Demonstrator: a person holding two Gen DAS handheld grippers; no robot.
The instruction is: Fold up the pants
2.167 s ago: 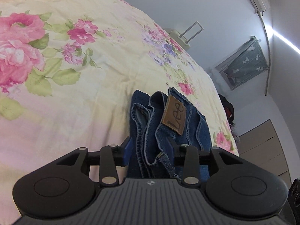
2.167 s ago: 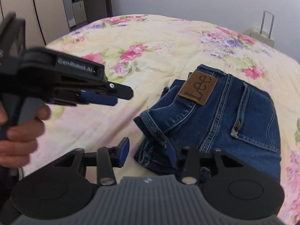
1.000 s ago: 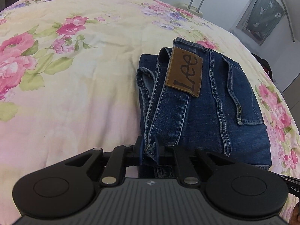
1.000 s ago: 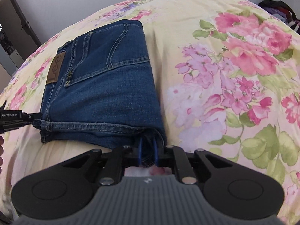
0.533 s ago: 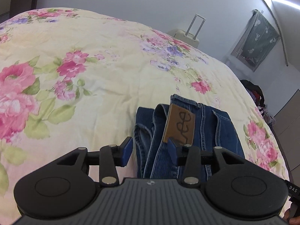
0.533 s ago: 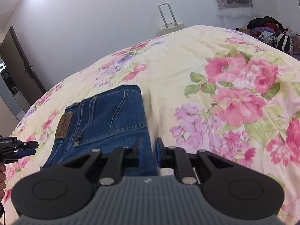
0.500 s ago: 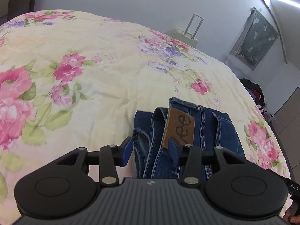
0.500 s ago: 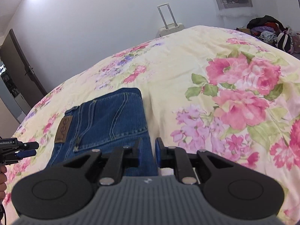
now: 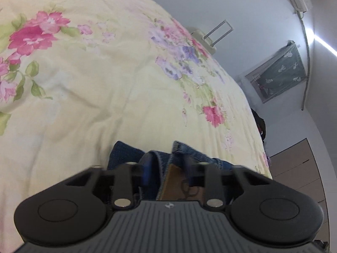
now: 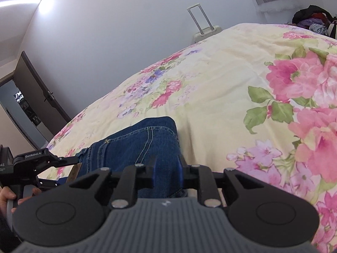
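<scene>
The folded blue jeans (image 9: 124, 154) lie on the floral bed cover (image 9: 84, 88). My left gripper (image 9: 167, 167) is at their waistband end. Its jaws are closing, still fairly wide, with the bunched waistband and the brown leather label (image 9: 174, 181) between the blue pads. In the right wrist view the jeans (image 10: 137, 143) show a stitched pocket. My right gripper (image 10: 168, 167) sits at their near right corner, and its jaws are opening with the denim edge between the pads. The denim under both gripper bodies is hidden.
A pale suitcase (image 10: 207, 31) stands beyond the far edge of the bed. A dark door (image 10: 31, 105) is at the left and a heap of clothes (image 10: 311, 19) at the far right. A hand (image 10: 8, 196) holds the left tool. Wooden cupboards (image 9: 299, 168) stand to the right.
Both grippers let go of the jeans, swung across the bed and came in low at the jeans' edges. The left jaws opened wide and have narrowed a little; the right jaws have spread slightly.
</scene>
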